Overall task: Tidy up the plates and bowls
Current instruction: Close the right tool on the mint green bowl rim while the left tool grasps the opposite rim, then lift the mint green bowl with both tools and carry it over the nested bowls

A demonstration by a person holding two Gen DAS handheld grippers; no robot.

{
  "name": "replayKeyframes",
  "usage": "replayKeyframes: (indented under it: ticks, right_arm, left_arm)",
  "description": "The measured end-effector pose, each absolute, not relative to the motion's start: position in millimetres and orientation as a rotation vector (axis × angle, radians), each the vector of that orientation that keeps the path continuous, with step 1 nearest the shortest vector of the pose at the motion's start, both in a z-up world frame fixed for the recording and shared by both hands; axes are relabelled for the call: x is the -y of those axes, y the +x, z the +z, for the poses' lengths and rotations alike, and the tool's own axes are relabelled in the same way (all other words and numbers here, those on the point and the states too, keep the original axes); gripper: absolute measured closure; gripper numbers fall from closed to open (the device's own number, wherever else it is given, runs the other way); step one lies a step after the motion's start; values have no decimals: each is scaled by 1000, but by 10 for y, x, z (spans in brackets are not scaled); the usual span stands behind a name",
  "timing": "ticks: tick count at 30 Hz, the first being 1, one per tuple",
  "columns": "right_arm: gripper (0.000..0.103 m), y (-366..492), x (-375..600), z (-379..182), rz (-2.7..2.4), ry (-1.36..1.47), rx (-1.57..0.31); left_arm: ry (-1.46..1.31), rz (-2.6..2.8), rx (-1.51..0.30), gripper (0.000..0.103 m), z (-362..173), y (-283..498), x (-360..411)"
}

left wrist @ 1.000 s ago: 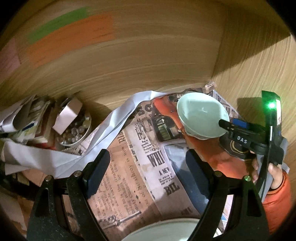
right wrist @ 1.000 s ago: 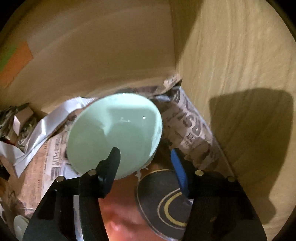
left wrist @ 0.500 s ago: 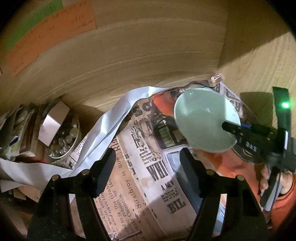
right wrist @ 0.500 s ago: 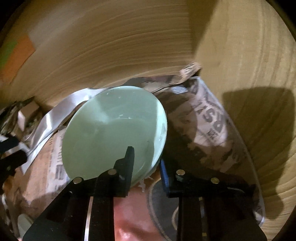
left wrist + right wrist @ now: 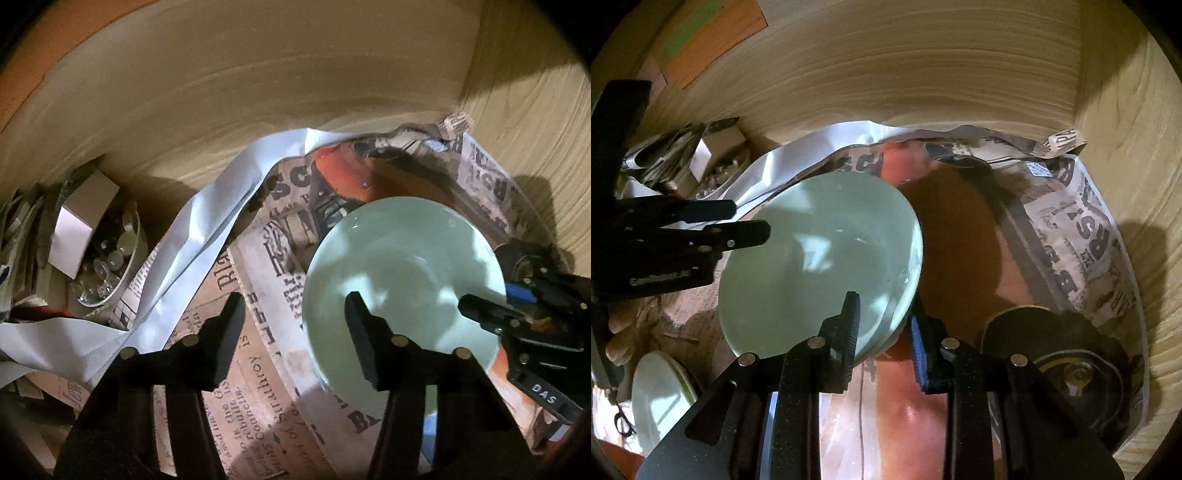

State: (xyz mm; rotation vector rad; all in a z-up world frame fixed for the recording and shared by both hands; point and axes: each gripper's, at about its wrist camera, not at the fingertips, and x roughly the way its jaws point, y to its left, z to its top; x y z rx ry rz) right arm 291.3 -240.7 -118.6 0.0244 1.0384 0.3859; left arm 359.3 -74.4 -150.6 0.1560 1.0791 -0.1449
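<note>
A pale green bowl (image 5: 402, 280) (image 5: 812, 266) hangs tilted above the newspaper. My right gripper (image 5: 882, 325) is shut on its near rim, one finger inside and the blue-padded one outside. It shows in the left wrist view as the right gripper (image 5: 476, 306) at the bowl's right edge. My left gripper (image 5: 295, 328) (image 5: 746, 221) straddles the opposite rim. Its jaws are closing, with a gap left to the rim on both sides. A second pale green dish (image 5: 661, 398) lies low at the left.
Newspaper (image 5: 258, 387) lines the floor of a wooden compartment with walls behind and to the right (image 5: 1126, 147). A glass bowl of beads with a grey box (image 5: 99, 266) sits at the left, a white paper strip (image 5: 207, 236) beside it. A black round object with a yellow ring (image 5: 1071, 373) lies at the right.
The right gripper closed on the bowl's rim and carried the bowl leftward. The left gripper came down to the bowl's other rim, its fingers narrowing.
</note>
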Motion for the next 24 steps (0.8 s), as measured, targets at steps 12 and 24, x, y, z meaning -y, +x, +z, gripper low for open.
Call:
replayKeyframes:
  ticks: [12, 24]
  right_arm:
    - [79, 2995, 2443, -1235, 383, 109, -1049]
    - [89, 2913, 2366, -1117, 355, 112, -1000]
  left_arm:
    - [94, -221, -1168, 85, -1638, 3746, 743]
    - [113, -218, -1144, 91, -1515, 3645, 700]
